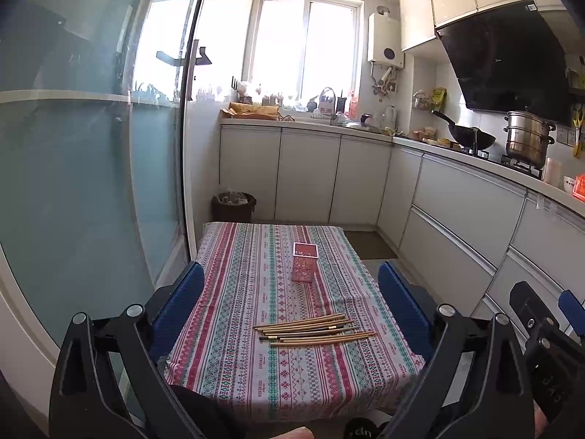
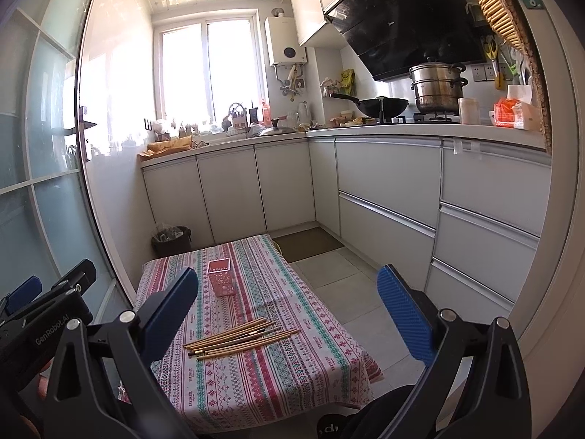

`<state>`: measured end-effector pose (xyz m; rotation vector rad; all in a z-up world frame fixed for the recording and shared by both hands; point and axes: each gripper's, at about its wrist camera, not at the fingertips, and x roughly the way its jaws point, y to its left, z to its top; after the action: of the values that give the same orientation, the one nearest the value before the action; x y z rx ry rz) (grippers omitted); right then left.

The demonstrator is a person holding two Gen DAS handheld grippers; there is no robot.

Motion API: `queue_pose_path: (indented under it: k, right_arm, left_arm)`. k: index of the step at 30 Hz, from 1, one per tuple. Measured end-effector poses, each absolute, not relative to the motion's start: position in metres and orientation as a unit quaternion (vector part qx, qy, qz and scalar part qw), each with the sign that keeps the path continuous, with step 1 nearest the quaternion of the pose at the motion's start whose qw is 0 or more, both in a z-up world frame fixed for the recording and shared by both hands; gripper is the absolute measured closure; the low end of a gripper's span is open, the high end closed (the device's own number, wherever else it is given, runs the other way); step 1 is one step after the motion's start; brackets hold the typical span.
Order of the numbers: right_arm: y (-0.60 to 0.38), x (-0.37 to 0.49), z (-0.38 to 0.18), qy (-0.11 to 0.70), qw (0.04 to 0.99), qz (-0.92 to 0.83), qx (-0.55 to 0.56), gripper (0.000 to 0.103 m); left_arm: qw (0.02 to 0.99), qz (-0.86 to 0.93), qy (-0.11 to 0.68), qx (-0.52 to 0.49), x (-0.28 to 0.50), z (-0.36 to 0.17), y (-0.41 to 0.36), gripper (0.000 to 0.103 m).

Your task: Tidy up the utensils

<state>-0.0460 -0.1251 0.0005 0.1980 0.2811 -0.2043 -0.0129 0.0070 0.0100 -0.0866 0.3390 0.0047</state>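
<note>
Several wooden chopsticks (image 1: 315, 330) lie in a loose bundle on a small table (image 1: 226, 376) with a striped patterned cloth, toward its near side. Beyond them stands a pink perforated holder (image 1: 304, 262), upright and empty as far as I can see. The same chopsticks (image 2: 239, 336) and pink holder (image 2: 220, 276) show in the right wrist view. My left gripper (image 1: 292, 292) hangs open well above the table, blue pads wide apart. High and to the right of the table is my right gripper (image 2: 289, 303), likewise open and empty.
White kitchen cabinets (image 2: 387, 197) run along the back and right, with a wok (image 2: 380, 106) and a steel pot (image 2: 437, 86) on the stove. A glass door (image 1: 91, 164) is at the left. A dark bin (image 1: 234, 206) stands behind the table. Tiled floor (image 2: 343, 274) lies to the right.
</note>
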Motion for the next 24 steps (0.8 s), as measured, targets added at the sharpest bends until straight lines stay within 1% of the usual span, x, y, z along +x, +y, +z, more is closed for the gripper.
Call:
queue_pose_path:
  k: [24]
  right_arm:
    - [-0.130,-0.035,0.004,0.141,0.978,-0.117,0.100,0.007]
  left_arm:
    - [0.985,-0.006,0.171,-0.038,-0.013,0.011,0.005,0.011]
